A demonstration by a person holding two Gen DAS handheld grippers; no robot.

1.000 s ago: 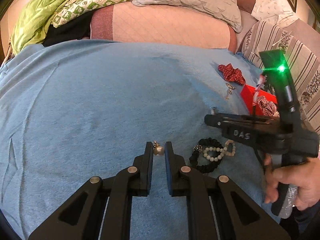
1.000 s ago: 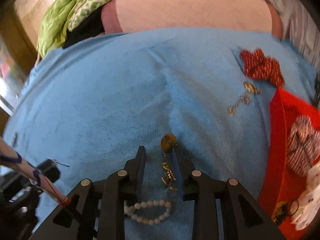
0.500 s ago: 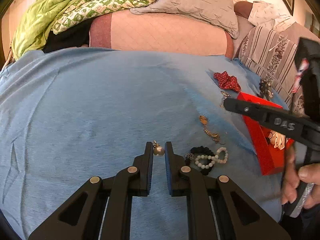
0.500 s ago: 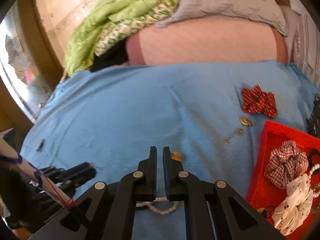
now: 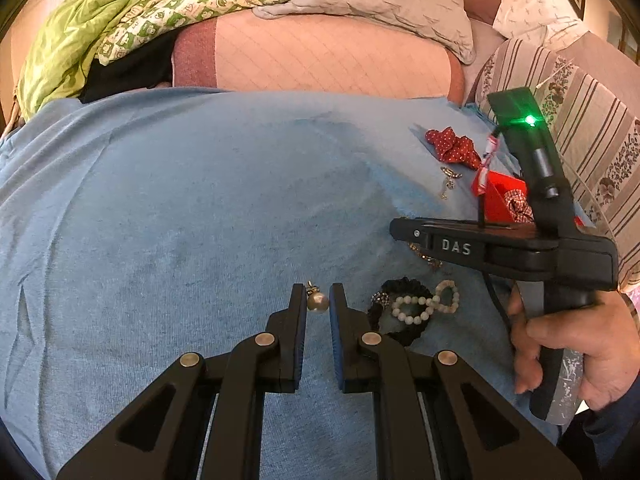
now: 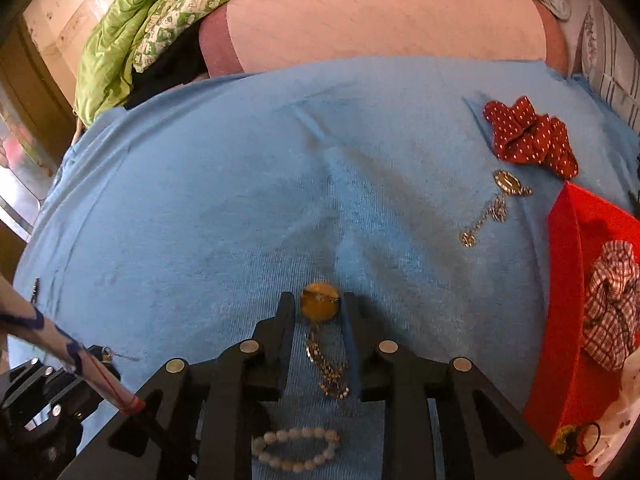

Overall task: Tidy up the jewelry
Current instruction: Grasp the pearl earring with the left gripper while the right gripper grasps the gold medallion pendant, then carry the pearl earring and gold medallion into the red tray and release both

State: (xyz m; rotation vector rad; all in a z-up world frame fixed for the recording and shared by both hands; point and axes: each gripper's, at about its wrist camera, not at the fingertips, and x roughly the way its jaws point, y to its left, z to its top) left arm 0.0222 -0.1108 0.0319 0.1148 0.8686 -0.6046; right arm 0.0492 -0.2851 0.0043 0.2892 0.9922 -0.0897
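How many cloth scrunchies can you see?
3. A red white-dotted scrunchie lies on the blue cloth; a red-and-white checked scrunchie and a white patterned scrunchie sit in the red box. The box runs out of view, so more may be hidden.

Scrunchie point(image 6: 530, 138) behind pendant point(image 6: 496, 206); tray point(image 6: 562, 320) right.

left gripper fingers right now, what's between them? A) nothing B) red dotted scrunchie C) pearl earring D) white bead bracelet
C: in the left wrist view the pearl earring sits pinched between the left gripper fingers, while the white bead bracelet lies apart on the blue cloth.
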